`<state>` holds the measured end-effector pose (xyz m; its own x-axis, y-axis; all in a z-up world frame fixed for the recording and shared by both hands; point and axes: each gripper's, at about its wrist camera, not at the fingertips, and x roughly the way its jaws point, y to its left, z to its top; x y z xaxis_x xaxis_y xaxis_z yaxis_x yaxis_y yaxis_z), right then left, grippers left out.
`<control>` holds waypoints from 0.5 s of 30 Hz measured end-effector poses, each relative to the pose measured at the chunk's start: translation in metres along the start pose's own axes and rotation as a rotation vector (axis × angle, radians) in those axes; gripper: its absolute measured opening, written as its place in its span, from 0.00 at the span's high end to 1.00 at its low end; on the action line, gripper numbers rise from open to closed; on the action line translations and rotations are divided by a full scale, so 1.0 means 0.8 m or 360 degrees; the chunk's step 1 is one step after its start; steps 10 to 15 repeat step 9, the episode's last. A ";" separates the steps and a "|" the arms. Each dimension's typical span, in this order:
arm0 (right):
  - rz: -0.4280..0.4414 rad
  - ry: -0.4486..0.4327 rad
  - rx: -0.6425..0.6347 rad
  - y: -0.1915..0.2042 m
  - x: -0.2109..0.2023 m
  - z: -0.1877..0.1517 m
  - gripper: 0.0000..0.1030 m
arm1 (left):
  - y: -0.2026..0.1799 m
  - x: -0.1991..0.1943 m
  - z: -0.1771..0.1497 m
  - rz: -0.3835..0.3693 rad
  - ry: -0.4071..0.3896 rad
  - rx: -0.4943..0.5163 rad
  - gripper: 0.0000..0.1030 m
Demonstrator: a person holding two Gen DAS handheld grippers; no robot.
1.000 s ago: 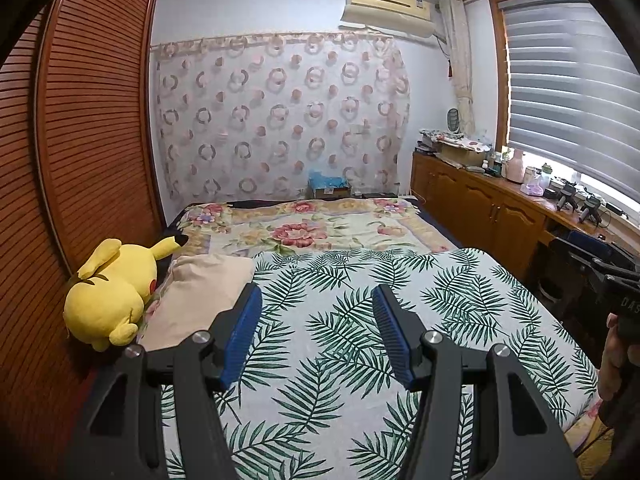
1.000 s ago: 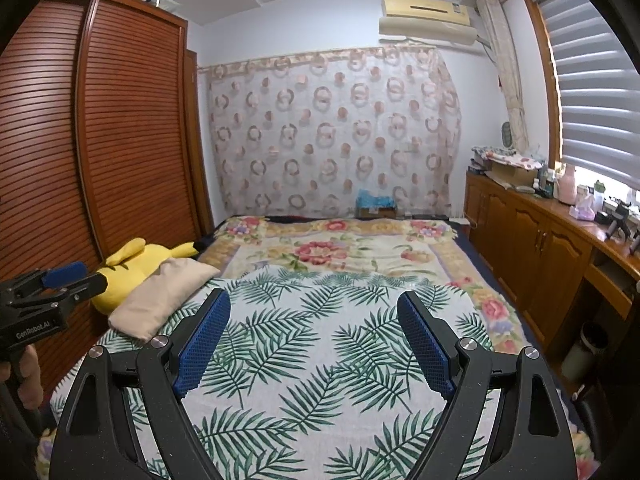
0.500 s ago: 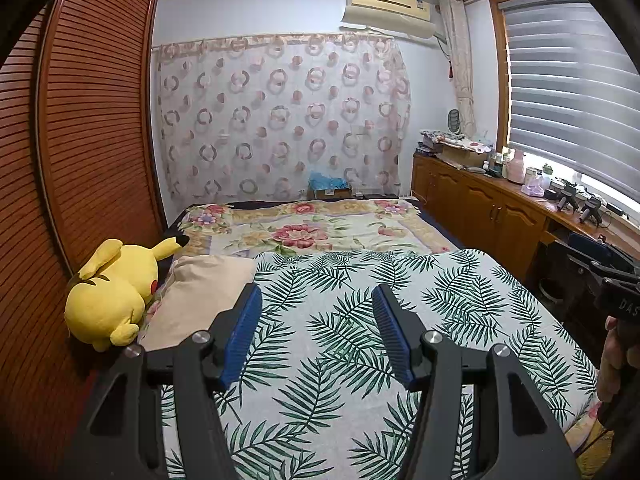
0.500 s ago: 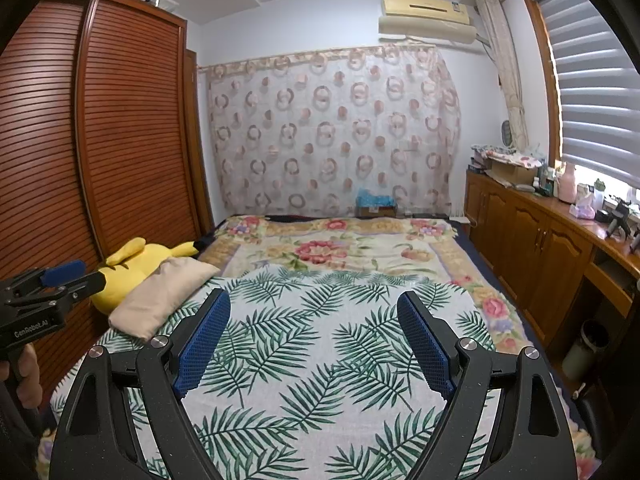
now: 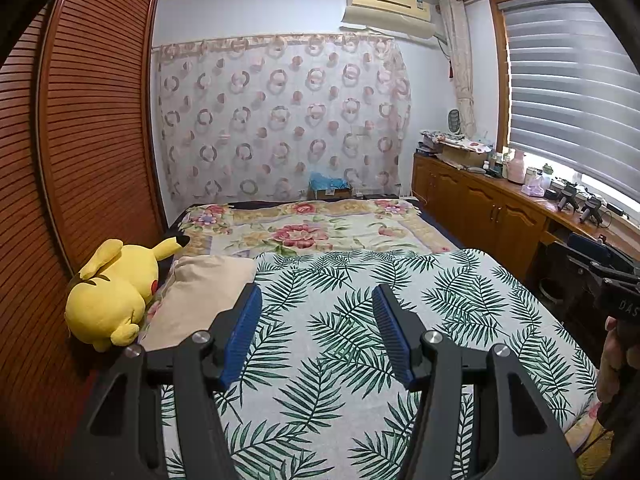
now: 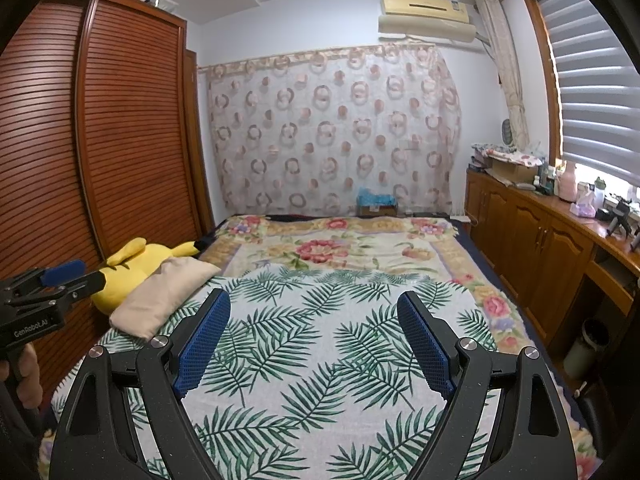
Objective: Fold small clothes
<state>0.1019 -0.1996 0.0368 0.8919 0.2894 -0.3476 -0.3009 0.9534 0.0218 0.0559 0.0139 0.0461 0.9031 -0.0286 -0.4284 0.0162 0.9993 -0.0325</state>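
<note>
Bedroom w/ a bed under a palm-leaf sheet, floral blanket further back, yellow plush and beige pillow by the wardrobe. We hold the left tongs and right tongs above the sheet, both w/ jaws apart, nothing between them. No small clothes in either view, so we can't say where they are. Risk, as we judge it: reaching down blind, we'd pinch the sheet instead of a garment and drag the bedding.
</note>
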 end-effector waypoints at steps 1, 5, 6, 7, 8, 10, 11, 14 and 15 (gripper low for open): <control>-0.0003 -0.0002 -0.0001 0.000 0.000 0.000 0.15 | -0.001 0.001 -0.001 0.0000 -0.0002 0.0000 0.44; -0.0001 -0.0001 -0.0001 0.000 0.000 0.001 0.15 | 0.001 -0.001 0.002 0.0001 -0.0002 -0.0001 0.44; -0.0001 -0.0001 -0.0001 0.000 -0.001 0.000 0.15 | 0.001 0.000 0.001 0.0001 -0.0002 0.0000 0.44; -0.0002 -0.0002 -0.0001 0.000 0.000 0.001 0.15 | 0.001 -0.001 0.002 0.0001 -0.0002 0.0000 0.44; -0.0002 -0.0001 -0.0001 0.000 0.000 0.001 0.15 | 0.001 0.000 0.001 0.0001 -0.0002 -0.0001 0.44; -0.0001 0.0001 0.0001 -0.001 0.000 0.000 0.15 | 0.001 0.000 0.001 0.0000 -0.0002 -0.0001 0.44; -0.0001 0.0001 0.0001 -0.001 0.000 0.000 0.15 | 0.001 0.000 0.001 0.0000 -0.0002 -0.0001 0.44; -0.0001 0.0001 0.0001 -0.001 0.000 0.000 0.15 | 0.001 0.000 0.001 0.0000 -0.0002 -0.0001 0.44; -0.0001 0.0001 0.0001 -0.001 0.000 0.000 0.15 | 0.001 0.000 0.001 0.0000 -0.0002 -0.0001 0.44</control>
